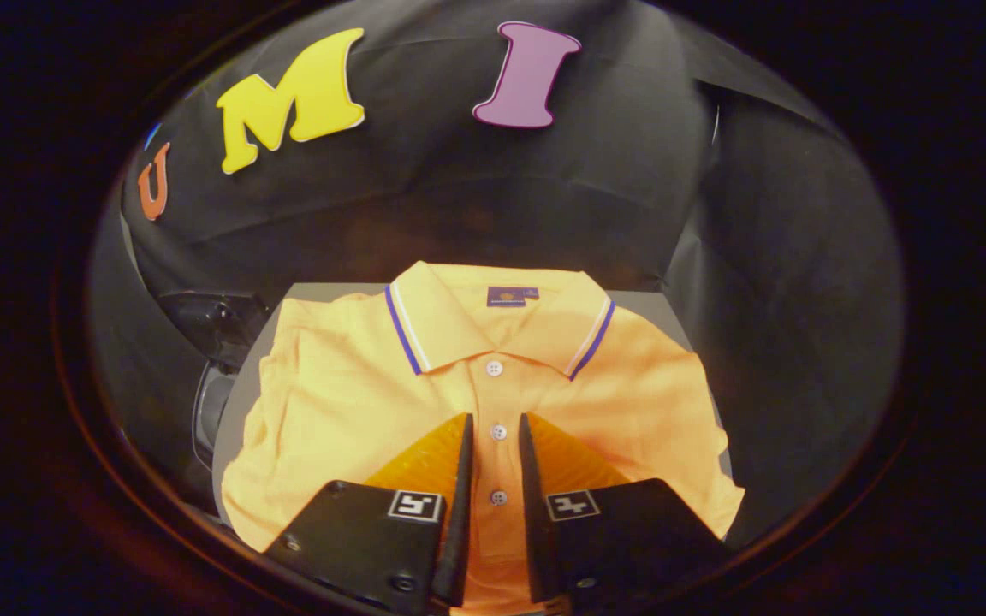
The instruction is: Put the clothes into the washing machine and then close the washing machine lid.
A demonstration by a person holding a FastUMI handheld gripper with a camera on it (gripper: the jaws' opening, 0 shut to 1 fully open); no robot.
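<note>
On the grey surface (245,402) ahead of the camera, a folded orange polo shirt (330,402) is lying flat with its collar (497,329) pointing away, toward the black cloth wall (544,197). The collar is showing blue and white edge stripes, and a small dark label (512,296) is sitting inside the neck. White buttons (494,369) are running down the placket toward the camera. The gripper (495,428) is hovering over the shirt's lower front, its two fingers (459,479) standing a narrow gap apart with the placket showing between them; they are gripping nothing, and whether the tips are touching the fabric cannot be told. Just left of the grey surface, a dark, glossy object (215,321) is standing partly hidden, too dim to identify.
</note>
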